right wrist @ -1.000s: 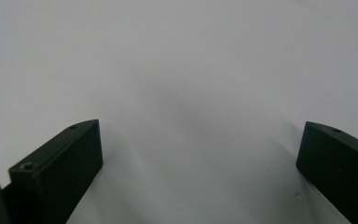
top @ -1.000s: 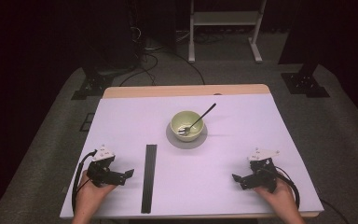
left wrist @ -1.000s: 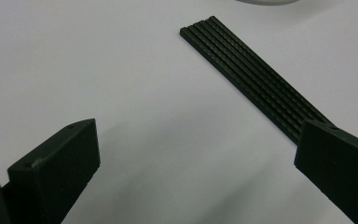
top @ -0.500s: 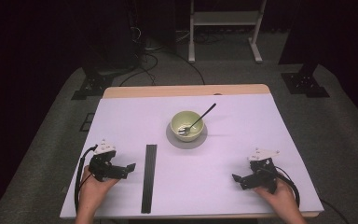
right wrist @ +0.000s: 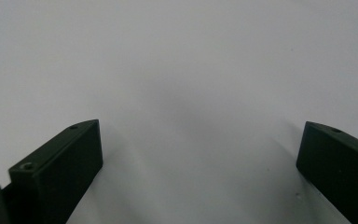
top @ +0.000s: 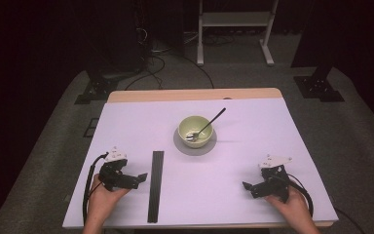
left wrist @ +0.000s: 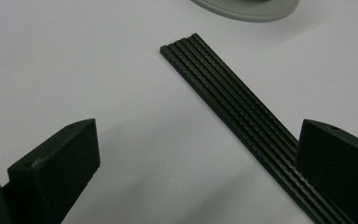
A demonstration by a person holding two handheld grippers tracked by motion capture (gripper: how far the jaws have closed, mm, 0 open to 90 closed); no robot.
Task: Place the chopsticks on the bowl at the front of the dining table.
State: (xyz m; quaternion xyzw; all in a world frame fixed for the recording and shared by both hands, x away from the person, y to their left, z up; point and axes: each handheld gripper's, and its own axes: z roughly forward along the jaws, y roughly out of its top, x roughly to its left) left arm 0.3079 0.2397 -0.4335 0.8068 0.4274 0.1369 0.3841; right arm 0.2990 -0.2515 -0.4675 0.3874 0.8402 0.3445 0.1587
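**Both grippers low on the table, jaws apart**

The table (top: 253, 126) has a white top. Near its middle a green bowl (top: 195, 131) stands on a grey plate (top: 180, 146), and a spoon (top: 206, 126) leans in the bowl. A long black strip (top: 156, 185) with ridges lies flat at the front left, well apart from the bowl. The left gripper (top: 140, 178) is just beside the strip, on its left side; the jaws are wide apart and hold nothing, and one jaw is over the strip's edge. The right gripper (top: 247, 187) is at the front right, over bare table, its jaws also wide apart and empty.
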